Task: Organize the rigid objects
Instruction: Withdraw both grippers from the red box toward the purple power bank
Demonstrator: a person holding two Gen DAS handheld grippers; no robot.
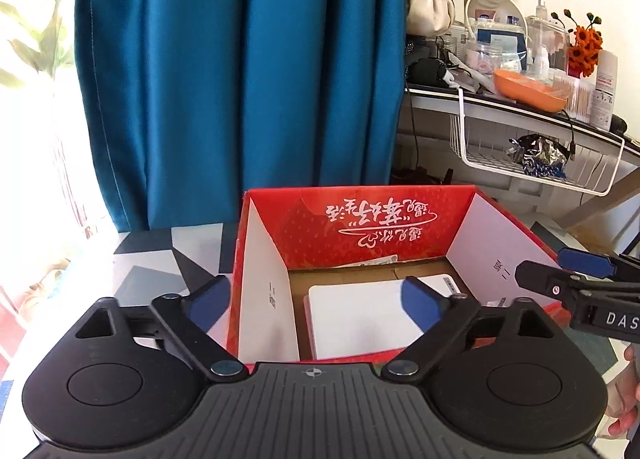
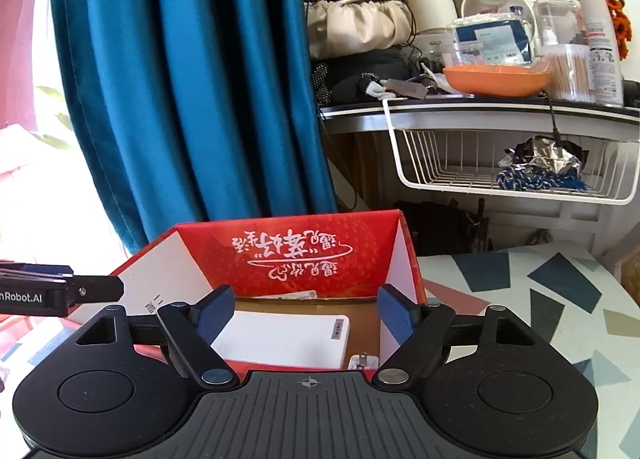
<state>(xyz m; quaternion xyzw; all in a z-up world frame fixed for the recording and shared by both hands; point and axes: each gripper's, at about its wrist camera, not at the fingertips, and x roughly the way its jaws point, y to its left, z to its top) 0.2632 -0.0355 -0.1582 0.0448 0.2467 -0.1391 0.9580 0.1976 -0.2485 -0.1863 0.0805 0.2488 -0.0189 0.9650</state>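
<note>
Left gripper [image 1: 316,301] wide apart, nothing between the pads, straddling the near-left wall of the red box [image 1: 362,227]. Right gripper [image 2: 306,313] also spread, empty, over the box's near edge. White slab [image 1: 360,317] flat inside the box, small plug [image 2: 362,361] beside it.

Both views bright with daylight. In the left wrist view we see the light entering from nine o'clock, where the window area [image 1: 36,107] is blown out to near white. In the right wrist view the same glare sits at eight o'clock. The blue curtain [image 1: 240,71] shows soft sheen along its folds. We note strong fisheye bending toward every rim and dark corners. Centre sharp; the white box [image 2: 288,339] slightly overexposed.
</note>
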